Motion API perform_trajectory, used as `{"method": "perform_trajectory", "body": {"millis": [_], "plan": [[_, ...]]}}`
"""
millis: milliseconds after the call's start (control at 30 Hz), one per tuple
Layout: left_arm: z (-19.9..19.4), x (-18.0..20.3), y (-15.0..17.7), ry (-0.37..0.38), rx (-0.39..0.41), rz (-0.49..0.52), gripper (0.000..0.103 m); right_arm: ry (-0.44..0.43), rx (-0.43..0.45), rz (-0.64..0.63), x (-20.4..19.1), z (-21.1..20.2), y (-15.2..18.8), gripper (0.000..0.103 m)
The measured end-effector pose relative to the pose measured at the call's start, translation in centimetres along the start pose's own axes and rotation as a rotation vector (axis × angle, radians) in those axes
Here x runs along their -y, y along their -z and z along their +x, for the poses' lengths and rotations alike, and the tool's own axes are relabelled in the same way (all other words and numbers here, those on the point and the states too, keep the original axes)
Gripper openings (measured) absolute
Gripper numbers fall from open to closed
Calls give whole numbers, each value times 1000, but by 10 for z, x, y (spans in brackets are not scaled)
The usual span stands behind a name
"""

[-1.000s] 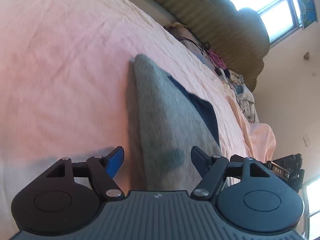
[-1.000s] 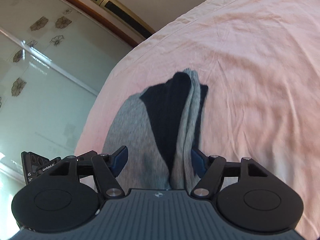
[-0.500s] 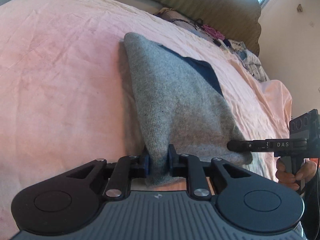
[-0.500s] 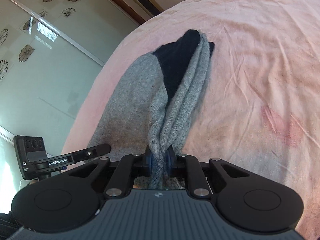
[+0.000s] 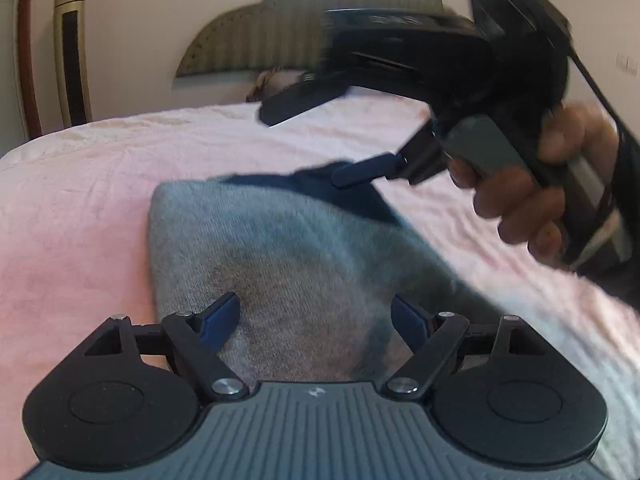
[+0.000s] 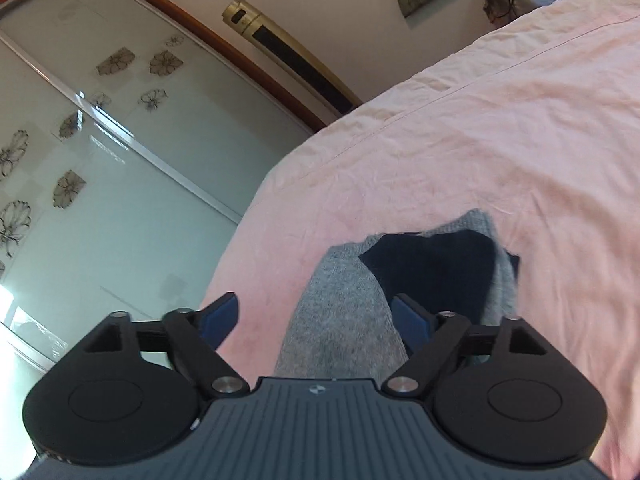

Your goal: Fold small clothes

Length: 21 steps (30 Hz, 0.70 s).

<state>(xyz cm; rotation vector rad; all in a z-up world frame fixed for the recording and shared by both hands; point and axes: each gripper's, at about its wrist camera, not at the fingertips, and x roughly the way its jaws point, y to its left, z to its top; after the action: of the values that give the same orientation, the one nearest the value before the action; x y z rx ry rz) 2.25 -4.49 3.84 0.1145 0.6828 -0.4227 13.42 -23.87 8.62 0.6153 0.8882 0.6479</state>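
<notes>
A small grey knitted garment (image 5: 288, 264) with a dark navy part (image 5: 320, 186) lies folded on the pink bed sheet (image 5: 80, 184). My left gripper (image 5: 316, 314) hovers over its near end, jaws opening wide, pads clear of the cloth. In the left wrist view the right gripper (image 5: 360, 172), held by a hand (image 5: 520, 200), hangs above the garment's far side. In the right wrist view the grey garment (image 6: 344, 312) with its navy part (image 6: 432, 268) lies below my right gripper (image 6: 316, 314), whose jaws are opening and grip nothing.
A padded headboard (image 5: 256, 40) and a heap of things (image 5: 276, 82) lie at the bed's far end. A gold standing unit (image 6: 292, 52) and glass sliding doors with flower prints (image 6: 80, 160) stand beyond the bed's edge (image 6: 248, 232).
Both grippers closed on the garment's near end half a second ago and have now let go and opened wide. The left view has rolled level; the right gripper swung across above the garment.
</notes>
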Motion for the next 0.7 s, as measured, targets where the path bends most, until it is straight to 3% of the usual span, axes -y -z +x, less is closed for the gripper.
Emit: {"method": "perform_trajectory", "body": {"millis": [67,100,133,200,333,433,500,533,600,633,700], "plan": [[5,14,11,-17,7,118,89,152,-88,-21,12,34,-1,86],[5,20,16,-31,8,150,89,176,-97,-32,23,43,2,74],[3,22,20,-37,9,161,89,147,-44,-61,30,38,7,73],[0,18,20,-18,18,137,89,153,-42,-10,38,31,6,58],[-28,-1,16,32,79,0,89,223,-33,-39,18,12,14,62],[-18,-3,16,67,30,-43,89,91,-16,-88,-3,-6,27,69],[-6,2,22,47,18,2,89,82,-86,-91,-1,3,37,82],[-5,5,24,32,24,28,89,143,-127,-112,6,12,41,79],[-10,7,23,38,22,27,89,148,-92,-112,17,6,42,54],[-12,5,23,57,25,5,89,164,-90,-57,18,1,39,52],[-10,2,23,69,23,-19,90,183,-74,-67,2,-12,39,64]]}}
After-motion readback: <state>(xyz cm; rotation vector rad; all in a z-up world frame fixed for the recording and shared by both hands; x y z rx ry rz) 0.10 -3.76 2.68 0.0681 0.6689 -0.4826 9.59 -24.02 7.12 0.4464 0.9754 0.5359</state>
